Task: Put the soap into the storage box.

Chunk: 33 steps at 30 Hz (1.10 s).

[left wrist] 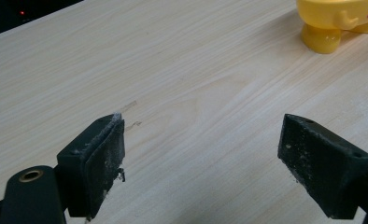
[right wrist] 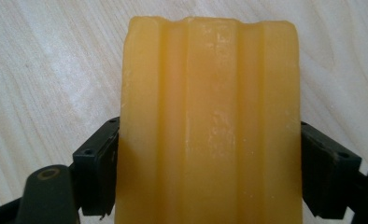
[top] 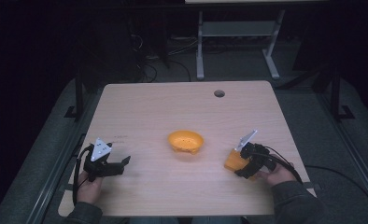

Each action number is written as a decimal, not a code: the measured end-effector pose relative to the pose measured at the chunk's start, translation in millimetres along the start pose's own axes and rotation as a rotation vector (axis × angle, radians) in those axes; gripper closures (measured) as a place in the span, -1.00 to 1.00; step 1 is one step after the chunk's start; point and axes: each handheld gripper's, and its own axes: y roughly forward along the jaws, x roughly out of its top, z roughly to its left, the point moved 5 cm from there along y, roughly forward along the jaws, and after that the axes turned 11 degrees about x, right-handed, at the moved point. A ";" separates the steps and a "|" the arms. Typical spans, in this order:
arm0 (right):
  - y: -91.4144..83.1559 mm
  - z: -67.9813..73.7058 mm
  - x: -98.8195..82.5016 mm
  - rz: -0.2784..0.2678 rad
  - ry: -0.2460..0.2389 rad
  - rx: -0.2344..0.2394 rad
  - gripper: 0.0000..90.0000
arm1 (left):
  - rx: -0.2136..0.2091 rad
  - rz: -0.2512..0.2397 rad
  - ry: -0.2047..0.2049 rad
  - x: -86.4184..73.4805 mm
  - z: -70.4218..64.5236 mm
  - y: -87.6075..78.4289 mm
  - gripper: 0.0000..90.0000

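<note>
We are holding the orange ridged block (right wrist: 210,121) in our right tool (top: 240,163), whose jaws are pressing against the block's two sides with the block filling the gap between them. In the high view the block (top: 233,160) is sitting at the near right of the counter (top: 145,102), low over the wood or resting on it; we cannot tell which. We are judging this as the grasp step, with the block just taken up and the carry not yet begun.

The likely goal is the yellow bowl (top: 186,141) standing at the middle of the counter, to the left of the block and a little farther off. The next move is calling for a clean lift, a swing leftward, and a release over the bowl's rim without knocking it.

Our left tool (top: 108,164) is waiting at the near left, its jaws spread wide and gripping nothing, pointing toward the bowl's foot (left wrist: 322,37). It is standing well apart from the path. Nothing is lying between the block and the bowl; a round hole (top: 219,93) is sitting at the far edge, out of the way.
</note>
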 end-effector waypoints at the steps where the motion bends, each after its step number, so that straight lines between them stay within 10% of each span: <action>1: -0.1 0.1 0.0 0.001 -0.001 -0.001 -0.56 | 0.000 0.000 0.001 0.0 0.1 -0.1 -0.69; 33: -24.1 0.4 10.5 -0.045 -0.032 0.008 -0.55 | 0.002 -0.007 -0.007 0.6 0.2 -1.1 -0.69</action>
